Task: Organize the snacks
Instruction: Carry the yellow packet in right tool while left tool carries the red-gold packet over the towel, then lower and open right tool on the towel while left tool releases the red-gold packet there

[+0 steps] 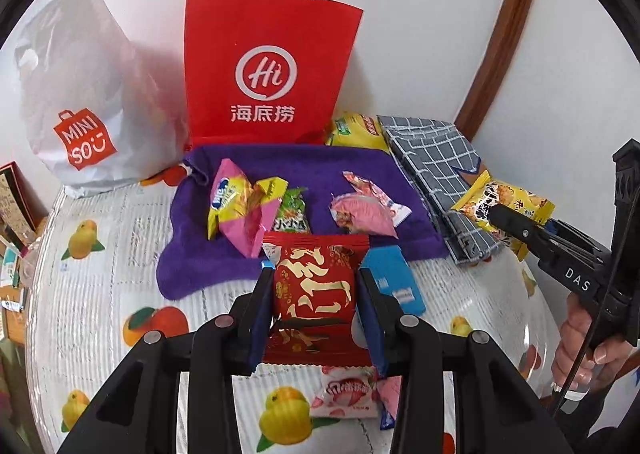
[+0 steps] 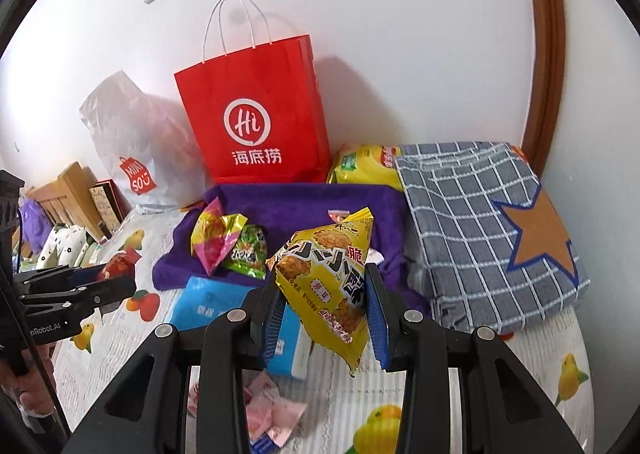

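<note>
Two handheld tools are each holding a snack packet above a bench covered in a fruit-printed cloth.

The left tool (image 1: 314, 294) is clamped on a red foil snack packet (image 1: 314, 282) with gold lettering. Its blue pads are pressing both side edges, so the packet is hanging flat and facing the camera, clear of the bench. This grip looks meant for carrying the packet to a sorting spot.

At the back left edge, a white Miniso plastic bag (image 1: 80, 102) is leaning on the wall. Beside it, a red paper bag (image 1: 272, 66) is standing upright with its handles up, probably waiting to receive snacks. In front of that bag, a purple towel (image 1: 304, 162) is lying on the bench, carrying loose packets: a pink and yellow one (image 1: 236, 210), a green one (image 1: 294, 214) and a pink one (image 1: 360, 214). A blue tissue pack (image 1: 394, 278) is lying at the towel's near edge.

The right tool (image 2: 324, 306) is clamped on a yellow snack packet (image 2: 328, 278), lifted over the tissue pack. At the back right corner, a yellow chip bag (image 2: 364, 166) is lying partly under a folded grey checked cloth (image 2: 488, 230).

The red bag's inside is hidden. Small pink wrappers (image 2: 272, 410) below the tools are partly blocked by the tool frames. Most packet lettering is too small to read.
</note>
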A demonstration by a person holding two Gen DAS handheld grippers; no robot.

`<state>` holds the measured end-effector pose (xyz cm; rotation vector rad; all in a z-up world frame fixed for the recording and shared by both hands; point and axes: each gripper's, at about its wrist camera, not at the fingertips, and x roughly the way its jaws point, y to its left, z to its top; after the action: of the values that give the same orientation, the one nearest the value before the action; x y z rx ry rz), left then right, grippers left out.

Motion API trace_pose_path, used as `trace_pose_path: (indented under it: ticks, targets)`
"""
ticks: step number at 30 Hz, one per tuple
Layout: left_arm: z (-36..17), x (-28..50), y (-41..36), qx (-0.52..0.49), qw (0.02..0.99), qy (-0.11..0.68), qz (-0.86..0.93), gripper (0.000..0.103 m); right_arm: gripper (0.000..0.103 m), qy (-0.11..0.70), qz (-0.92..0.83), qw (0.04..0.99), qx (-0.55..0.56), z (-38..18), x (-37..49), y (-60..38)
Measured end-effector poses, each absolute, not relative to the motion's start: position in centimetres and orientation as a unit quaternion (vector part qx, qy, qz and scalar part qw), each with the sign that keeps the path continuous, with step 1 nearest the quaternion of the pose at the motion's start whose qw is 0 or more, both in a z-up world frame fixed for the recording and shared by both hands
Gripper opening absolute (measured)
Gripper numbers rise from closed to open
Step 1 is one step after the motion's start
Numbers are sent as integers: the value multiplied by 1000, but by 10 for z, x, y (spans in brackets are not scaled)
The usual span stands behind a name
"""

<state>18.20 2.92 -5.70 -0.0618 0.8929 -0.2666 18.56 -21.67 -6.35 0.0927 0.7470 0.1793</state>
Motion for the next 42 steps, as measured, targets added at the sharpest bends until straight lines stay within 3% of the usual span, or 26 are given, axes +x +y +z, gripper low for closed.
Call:
trace_pose_path:
  ticks: [24, 42]
  targets:
    - [-37, 261, 53, -37, 902, 419, -98, 38, 37, 345, 118, 931, 35, -40, 289, -189]
    - [-66, 331, 27, -38, 898, 420, -128, 38, 37, 383, 93, 918, 41, -79, 334, -215]
